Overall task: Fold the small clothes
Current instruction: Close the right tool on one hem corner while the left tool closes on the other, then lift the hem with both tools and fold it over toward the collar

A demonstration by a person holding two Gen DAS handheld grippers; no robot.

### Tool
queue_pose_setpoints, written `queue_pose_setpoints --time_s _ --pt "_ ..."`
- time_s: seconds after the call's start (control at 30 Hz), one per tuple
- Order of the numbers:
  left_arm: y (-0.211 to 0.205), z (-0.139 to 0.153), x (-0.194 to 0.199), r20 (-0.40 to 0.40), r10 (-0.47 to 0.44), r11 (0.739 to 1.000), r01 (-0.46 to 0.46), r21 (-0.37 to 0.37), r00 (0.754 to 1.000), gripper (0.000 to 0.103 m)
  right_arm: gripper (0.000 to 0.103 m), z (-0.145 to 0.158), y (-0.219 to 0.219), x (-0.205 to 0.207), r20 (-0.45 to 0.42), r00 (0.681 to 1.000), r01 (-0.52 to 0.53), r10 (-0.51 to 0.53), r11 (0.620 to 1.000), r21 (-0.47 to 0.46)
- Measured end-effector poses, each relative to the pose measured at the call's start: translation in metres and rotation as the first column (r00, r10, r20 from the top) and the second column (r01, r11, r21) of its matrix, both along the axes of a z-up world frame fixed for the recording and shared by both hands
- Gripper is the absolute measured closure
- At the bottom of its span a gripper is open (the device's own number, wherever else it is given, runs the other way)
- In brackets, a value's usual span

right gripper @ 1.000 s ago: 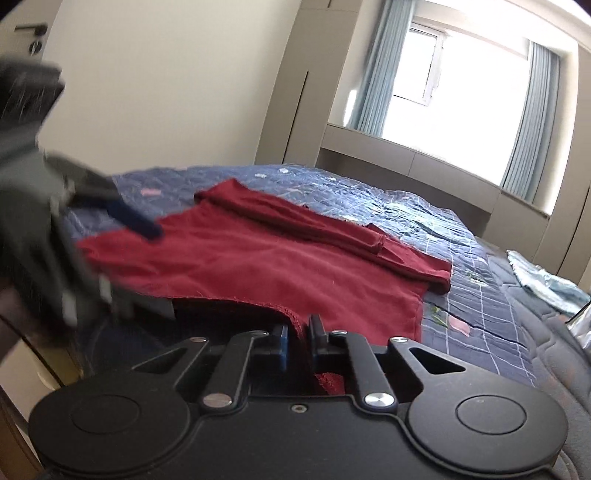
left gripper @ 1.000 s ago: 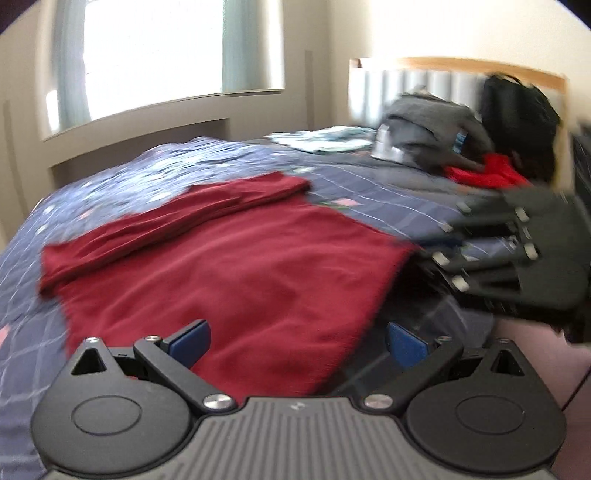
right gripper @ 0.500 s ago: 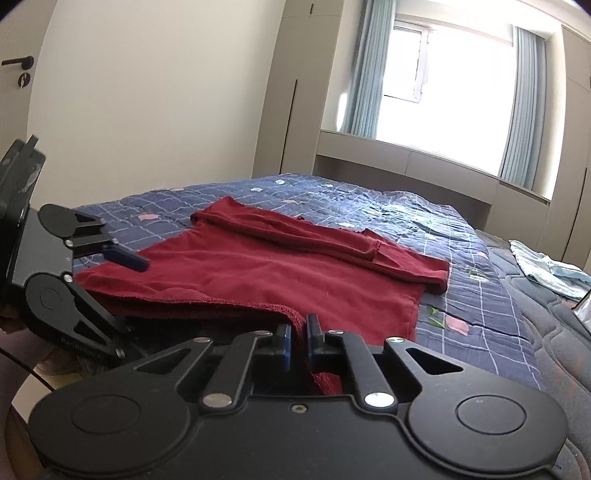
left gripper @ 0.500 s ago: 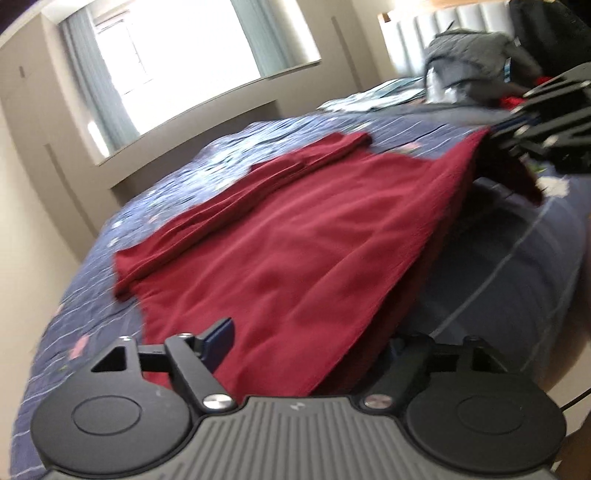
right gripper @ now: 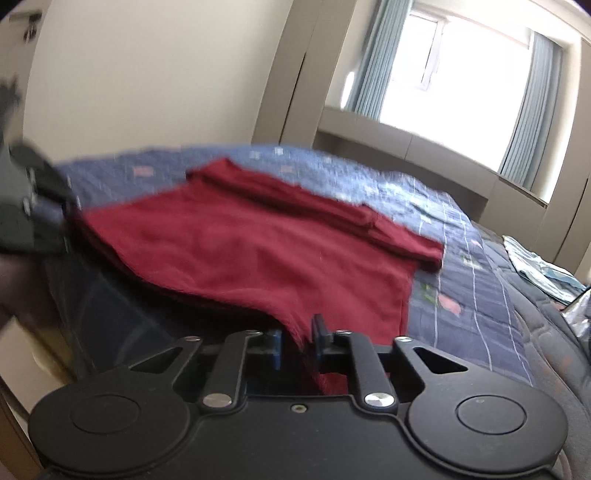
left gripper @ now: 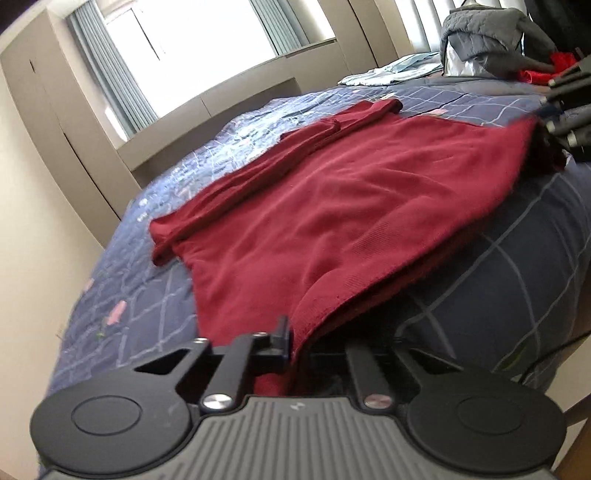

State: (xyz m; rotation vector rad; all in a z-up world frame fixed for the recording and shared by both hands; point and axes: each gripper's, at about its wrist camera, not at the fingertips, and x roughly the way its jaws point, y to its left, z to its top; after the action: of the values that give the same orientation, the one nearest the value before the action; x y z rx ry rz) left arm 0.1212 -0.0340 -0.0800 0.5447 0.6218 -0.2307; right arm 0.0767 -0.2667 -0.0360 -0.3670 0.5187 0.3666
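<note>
While the red garment (left gripper: 343,206) lies spread on the bed (left gripper: 517,258), the left gripper (left gripper: 291,339) is clamped on one near corner. At the other corner, the right gripper (right gripper: 297,341) jaws are opening, cloth between them.

quilt (left gripper: 517,236) open nearside, clutter (left gripper: 491,33) far end

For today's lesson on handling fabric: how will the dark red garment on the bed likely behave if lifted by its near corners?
The red garment looks like soft knit: it drapes over the bed edge, so it would probably sag. Its folded sleeve might slip loose.
</note>
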Motion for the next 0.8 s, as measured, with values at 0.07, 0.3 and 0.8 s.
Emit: queue_pose_setpoints --time_s 0.07,0.3,0.8 --pt "0.002 0.003 -0.002 -0.005 -0.002 1.000 0.002 -0.013 1.000 0.097 0.078 -0.008 0.002 -0.001 -0.013 1.000 0.005 -0.005 1.000 -0.027" --pt "0.001 0.010 -0.004 0.034 -0.023 1.000 0.023 0.015 0.999 0.098 0.086 -0.019 0.002 -0.003 0.062 0.997 0.043 -0.036 0.992 -0.115" --pt "0.008 0.030 -0.043 0.015 -0.147 0.989 0.146 0.027 0.989 0.099 0.100 0.023 -0.012 -0.042 0.067 0.995 -0.062 0.073 0.985 -0.164"
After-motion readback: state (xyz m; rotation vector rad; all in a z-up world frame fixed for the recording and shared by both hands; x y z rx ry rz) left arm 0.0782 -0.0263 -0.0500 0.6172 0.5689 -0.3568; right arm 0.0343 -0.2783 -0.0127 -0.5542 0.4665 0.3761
